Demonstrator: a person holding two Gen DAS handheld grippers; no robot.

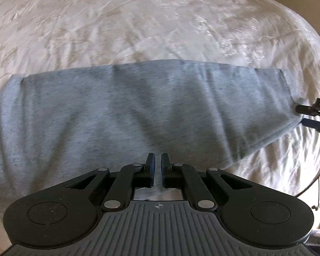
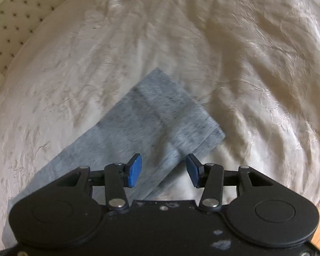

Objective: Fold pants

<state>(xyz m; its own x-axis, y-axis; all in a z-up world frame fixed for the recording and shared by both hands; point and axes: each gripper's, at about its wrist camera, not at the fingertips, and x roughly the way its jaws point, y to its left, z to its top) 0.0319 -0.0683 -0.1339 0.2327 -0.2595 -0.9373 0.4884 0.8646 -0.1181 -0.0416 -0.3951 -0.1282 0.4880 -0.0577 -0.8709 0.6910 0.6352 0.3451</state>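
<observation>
Lining up the next fold: grey sweatpants (image 1: 125,111) lie flat on the bed (image 1: 117,21), left claw (image 1: 157,168) nearly pinched together holding nothing, right claw (image 2: 164,170) spread over the hem, needing a grab.

Left wrist view: looked forward over the left gripper (image 1: 157,166), close above the pants (image 1: 128,111).
Right wrist view: faced the pants' end (image 2: 160,117) ahead.
Shared: pants, bedspread (image 1: 117,25).
</observation>
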